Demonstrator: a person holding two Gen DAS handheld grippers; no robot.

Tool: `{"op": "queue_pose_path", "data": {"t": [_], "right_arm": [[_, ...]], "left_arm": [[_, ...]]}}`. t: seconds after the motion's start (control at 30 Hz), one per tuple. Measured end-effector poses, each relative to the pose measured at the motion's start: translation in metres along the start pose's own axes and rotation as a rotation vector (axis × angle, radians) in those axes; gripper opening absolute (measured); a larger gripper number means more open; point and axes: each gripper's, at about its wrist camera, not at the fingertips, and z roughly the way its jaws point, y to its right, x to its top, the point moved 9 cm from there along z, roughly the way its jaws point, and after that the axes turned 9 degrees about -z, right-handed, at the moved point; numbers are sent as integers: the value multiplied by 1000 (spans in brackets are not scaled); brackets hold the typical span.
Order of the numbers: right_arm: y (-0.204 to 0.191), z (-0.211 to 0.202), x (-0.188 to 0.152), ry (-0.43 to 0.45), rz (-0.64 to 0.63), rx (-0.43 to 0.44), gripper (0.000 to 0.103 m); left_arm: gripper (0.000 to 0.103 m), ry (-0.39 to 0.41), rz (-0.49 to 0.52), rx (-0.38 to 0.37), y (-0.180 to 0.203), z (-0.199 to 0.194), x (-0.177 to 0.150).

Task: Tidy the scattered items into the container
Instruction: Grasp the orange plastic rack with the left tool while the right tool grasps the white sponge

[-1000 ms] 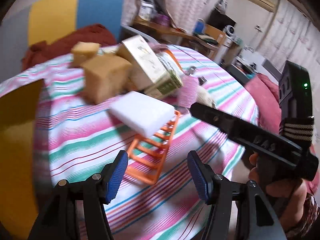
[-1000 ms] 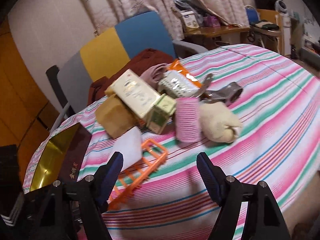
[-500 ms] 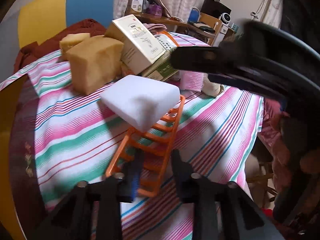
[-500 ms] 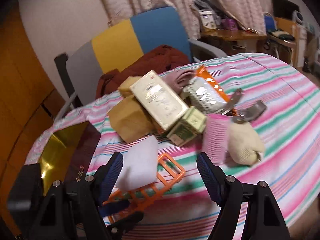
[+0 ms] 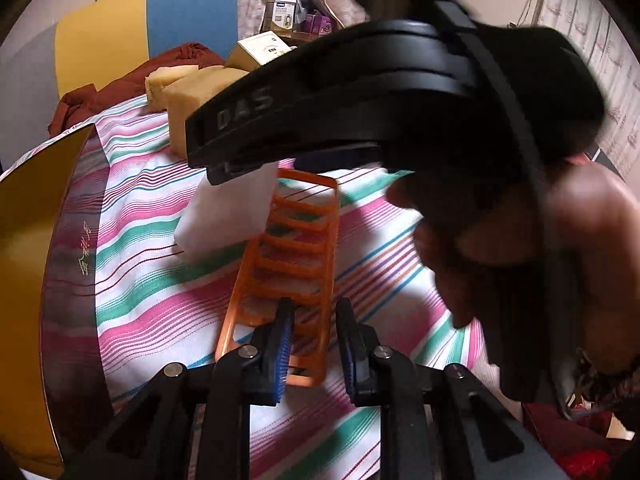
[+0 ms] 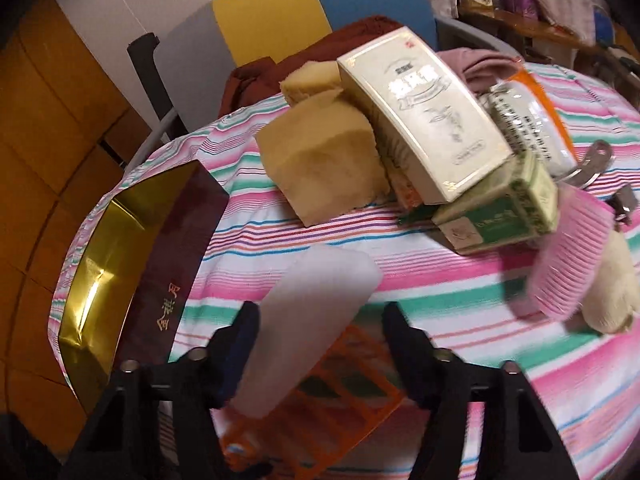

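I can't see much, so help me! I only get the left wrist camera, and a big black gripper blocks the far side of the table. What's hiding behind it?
Observer: A green box, with a long cream box leaning on top of it.
Operator: Anything next to those?
Observer: Yes, a pink roller beside the green box, and a pale soft lump next to that.
Operator: What's the black gripper doing?
Observer: The right gripper is open, with the white block between its fingers.

Warm indoor light, motion blur, fisheye-darkened corners
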Motion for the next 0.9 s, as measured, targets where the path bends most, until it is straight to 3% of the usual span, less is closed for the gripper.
{"op": "queue_pose_path", "data": {"t": [0.1, 0.23, 0.33, 0.4, 0.47, 0.57, 0.63, 0.7, 0.77, 0.9], "right_arm": [[6, -5, 7, 37, 22, -14, 36], [22, -34, 11, 111, 78, -30, 35], [41, -60, 7, 154, 126, -48, 35], [56, -71, -3, 146, 157, -55, 35], [69, -76, -16, 116, 179, -59, 35], [86, -76, -41, 54, 202, -94, 37], [94, -78, -51, 43, 214, -140, 45], [98, -85, -55, 49, 201, -221, 65], [94, -91, -53, 77, 202, -214, 73], [75, -82, -52, 43, 190, -201, 76]], "left_arm": [[21, -5, -6, -11, 2, -1, -3], [21, 3, -33, -50, 1, -12, -6], [33, 55, -8, -39, 4, -26, -4], [48, 86, 9, -18, 5, -32, -2], [55, 102, 8, 4, 3, -34, -1], [57, 91, -21, 54, -10, -26, 4], [57, 63, -53, 45, -21, -14, 13], [57, 35, -70, 28, -27, -5, 15], [57, 20, -66, 34, -27, 0, 13], [53, 5, -42, 52, -25, 12, 12]]}}
